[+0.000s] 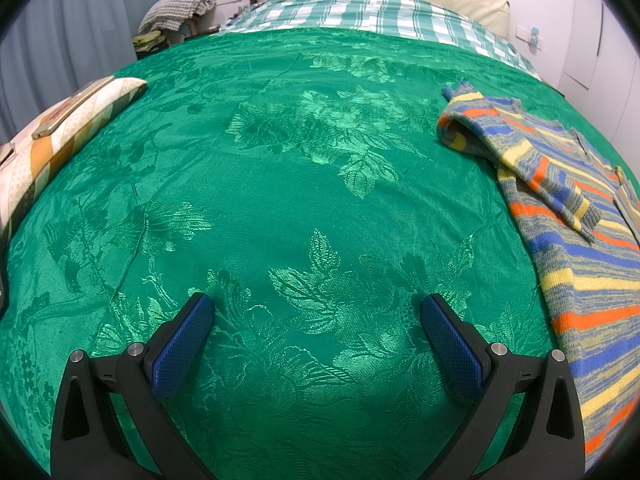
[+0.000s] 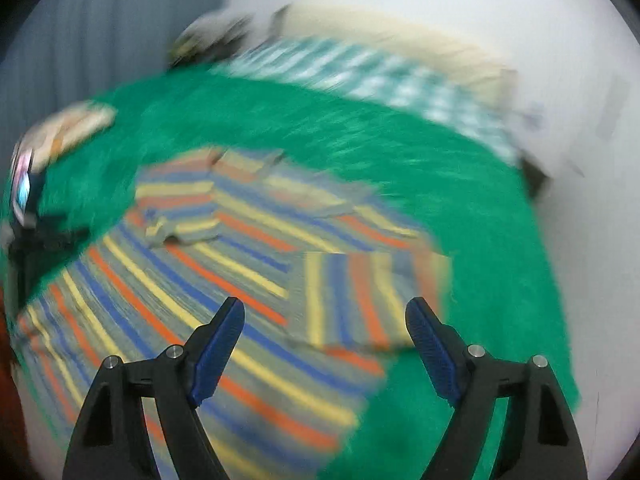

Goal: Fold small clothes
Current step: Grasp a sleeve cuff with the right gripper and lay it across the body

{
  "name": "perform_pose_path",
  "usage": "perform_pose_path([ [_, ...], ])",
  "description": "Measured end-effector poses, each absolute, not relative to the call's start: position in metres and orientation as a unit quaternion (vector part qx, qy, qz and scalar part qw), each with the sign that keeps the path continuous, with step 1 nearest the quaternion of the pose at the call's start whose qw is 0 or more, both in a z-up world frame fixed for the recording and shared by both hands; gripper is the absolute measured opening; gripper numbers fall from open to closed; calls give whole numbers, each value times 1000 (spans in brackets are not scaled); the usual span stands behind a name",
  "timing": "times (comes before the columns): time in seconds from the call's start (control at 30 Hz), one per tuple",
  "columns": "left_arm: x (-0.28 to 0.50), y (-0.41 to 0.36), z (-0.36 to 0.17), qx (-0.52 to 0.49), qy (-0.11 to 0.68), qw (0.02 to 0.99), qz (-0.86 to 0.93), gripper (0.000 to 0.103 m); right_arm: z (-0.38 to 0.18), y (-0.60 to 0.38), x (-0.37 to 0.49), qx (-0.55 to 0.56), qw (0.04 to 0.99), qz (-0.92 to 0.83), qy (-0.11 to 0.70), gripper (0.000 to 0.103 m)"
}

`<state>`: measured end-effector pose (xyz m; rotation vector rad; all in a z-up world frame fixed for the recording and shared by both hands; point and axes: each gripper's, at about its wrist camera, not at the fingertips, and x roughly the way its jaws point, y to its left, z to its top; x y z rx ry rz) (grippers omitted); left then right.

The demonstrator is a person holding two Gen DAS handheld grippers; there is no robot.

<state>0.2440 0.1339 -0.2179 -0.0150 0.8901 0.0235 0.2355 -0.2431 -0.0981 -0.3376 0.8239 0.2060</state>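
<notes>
Right gripper (image 2: pixel 325 344) hangs with jaws spread wide and nothing between them, above the striped knit sweater (image 2: pixel 224 264) lying flat on the green bedspread (image 2: pixel 460 208); left gripper (image 1: pixel 318 344) is likewise released and empty over bare bedspread, the sweater off to its right. Assessment: the knit appears soft, light and limp, likely to sag and stretch when lifted. Its 2 sleeves are folded inward; cuff (image 1: pixel 584 216), hem or shoulder seam offer the firmest pinch.

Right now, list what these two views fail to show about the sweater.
- Left wrist view: striped sweater cut off by the right edge; its far side is unseen.
- Right wrist view: motion blur smears the sweater; its edges and folds are unclear.
- Underside against the green bedspread: hidden in both.
</notes>
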Motion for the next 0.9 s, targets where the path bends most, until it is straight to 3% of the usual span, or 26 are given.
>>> perform_pose_path([
  [0.13,244,134,-218,-7,431,902,11,103,-174,-222,305,-204,856,81,468,79],
  [0.2,244,134,-218,-7,430,903,11,103,-189,-249,323,-122,849,80,507,62],
  [0.23,244,134,-218,-7,431,902,11,103,-183,-264,323,-90,856,71,505,30],
  [0.27,244,134,-218,-7,431,902,11,103,-174,-278,322,-73,861,57,499,5],
  [0.5,244,134,-218,-7,430,903,11,103,-86,-503,248,194,893,-94,395,5],
  [0.6,244,134,-218,-7,430,903,11,103,-103,-575,218,264,866,-159,394,5],
  [0.77,244,134,-218,-7,430,903,11,103,-158,-603,201,366,825,-144,406,5],
  [0.83,244,134,-218,-7,430,903,11,103,-173,-604,196,393,818,-133,399,11],
  [0.9,244,134,-218,-7,430,902,11,103,-185,-605,192,421,810,-128,387,28],
])
